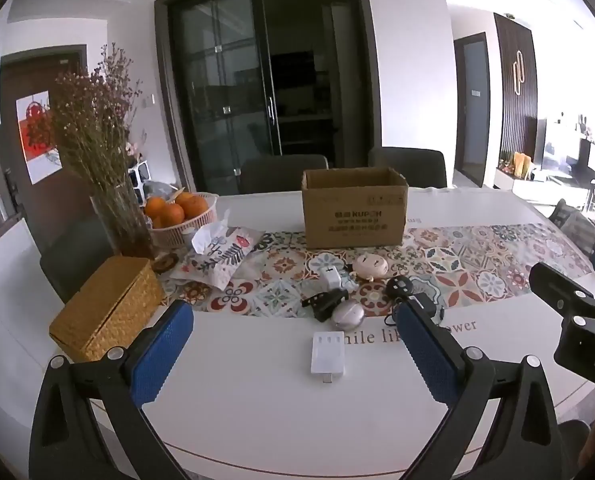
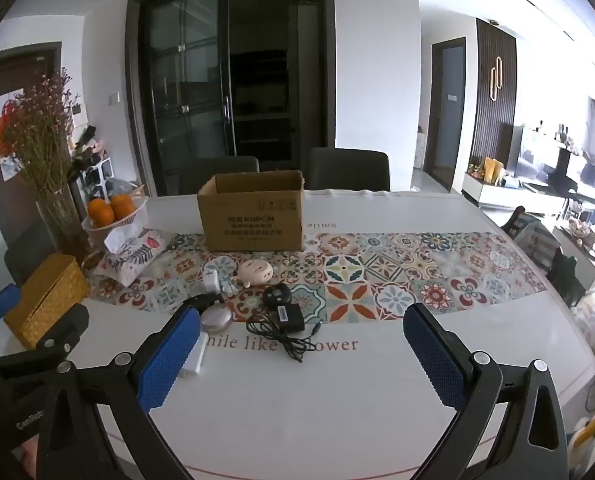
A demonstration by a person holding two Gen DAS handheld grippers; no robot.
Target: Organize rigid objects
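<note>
An open cardboard box (image 1: 353, 208) (image 2: 253, 210) stands on the patterned runner. In front of it lie small rigid objects: a white flat adapter (image 1: 327, 356), a silver round case (image 1: 348, 314) (image 2: 216, 319), a white plug (image 1: 331, 277) (image 2: 211, 278), a beige round toy face (image 1: 369, 266) (image 2: 256, 272), a black round device (image 1: 399, 286) (image 2: 276, 294), and a black power adapter with cable (image 2: 287, 320). My left gripper (image 1: 297, 356) is open and empty, with the white adapter between its fingers' line of sight. My right gripper (image 2: 301, 354) is open and empty above the table's near side.
A woven yellow box (image 1: 107, 308) (image 2: 49, 296), a fabric tissue pouch (image 1: 221, 254), a basket of oranges (image 1: 181, 212) and a glass vase of dried flowers (image 1: 117, 216) stand at the left. Dark chairs (image 2: 347, 168) stand behind the white table (image 1: 277, 412).
</note>
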